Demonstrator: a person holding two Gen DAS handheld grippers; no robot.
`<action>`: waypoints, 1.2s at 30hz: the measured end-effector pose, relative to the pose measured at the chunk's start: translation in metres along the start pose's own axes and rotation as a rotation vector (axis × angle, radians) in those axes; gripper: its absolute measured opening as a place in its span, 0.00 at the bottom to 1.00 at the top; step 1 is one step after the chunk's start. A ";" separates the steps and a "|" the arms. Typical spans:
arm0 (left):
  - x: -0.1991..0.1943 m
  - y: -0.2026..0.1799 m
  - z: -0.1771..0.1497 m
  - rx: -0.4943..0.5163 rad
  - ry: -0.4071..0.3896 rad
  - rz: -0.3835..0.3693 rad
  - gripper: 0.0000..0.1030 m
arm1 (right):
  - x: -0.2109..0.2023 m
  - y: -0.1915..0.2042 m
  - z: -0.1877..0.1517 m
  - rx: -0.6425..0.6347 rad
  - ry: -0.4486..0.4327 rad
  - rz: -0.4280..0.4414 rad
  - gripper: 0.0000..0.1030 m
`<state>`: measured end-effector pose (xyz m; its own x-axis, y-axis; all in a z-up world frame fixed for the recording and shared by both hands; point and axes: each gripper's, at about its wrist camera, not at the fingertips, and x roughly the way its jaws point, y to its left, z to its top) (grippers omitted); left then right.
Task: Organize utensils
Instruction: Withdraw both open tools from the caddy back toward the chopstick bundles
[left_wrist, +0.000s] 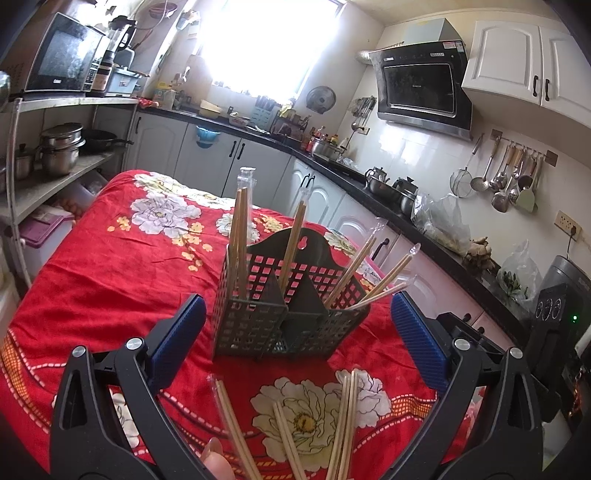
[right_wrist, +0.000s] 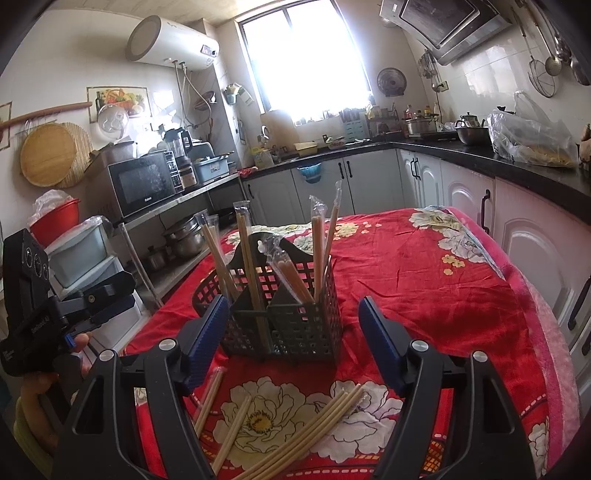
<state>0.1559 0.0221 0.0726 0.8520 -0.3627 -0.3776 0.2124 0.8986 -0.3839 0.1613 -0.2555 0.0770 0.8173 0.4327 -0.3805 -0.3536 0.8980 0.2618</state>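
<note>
Both grippers, left (left_wrist: 297, 332) and right (right_wrist: 291, 328), gape empty, the chopstick basket (right_wrist: 284, 314) just ahead.

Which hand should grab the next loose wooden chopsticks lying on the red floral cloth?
Right, probably. The right gripper is open and empty, and the fanned wooden chopsticks lie between its fingers. The left gripper, also open, looks nearly as well placed.

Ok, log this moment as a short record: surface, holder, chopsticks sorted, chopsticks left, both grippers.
surface: red floral cloth
holder: dark slotted caddy, upright, mid-cloth
sorted: wrapped chopsticks in caddy, leaning in several compartments
left to sort: loose chopsticks on cloth, near side of the caddy
left gripper: fingers apart, nothing between the pads
right gripper: fingers apart, holding nothing
</note>
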 end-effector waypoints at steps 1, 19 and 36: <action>0.000 0.001 -0.001 -0.003 0.001 0.001 0.90 | -0.001 0.001 -0.001 -0.003 0.002 0.000 0.68; -0.008 0.019 -0.019 -0.045 0.033 0.043 0.90 | 0.004 0.017 -0.027 -0.076 0.086 0.017 0.68; 0.008 0.049 -0.050 -0.134 0.144 0.098 0.90 | 0.023 0.021 -0.056 -0.098 0.201 0.024 0.68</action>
<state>0.1489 0.0510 0.0084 0.7860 -0.3158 -0.5316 0.0583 0.8937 -0.4448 0.1474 -0.2222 0.0244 0.7048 0.4522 -0.5466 -0.4220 0.8866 0.1894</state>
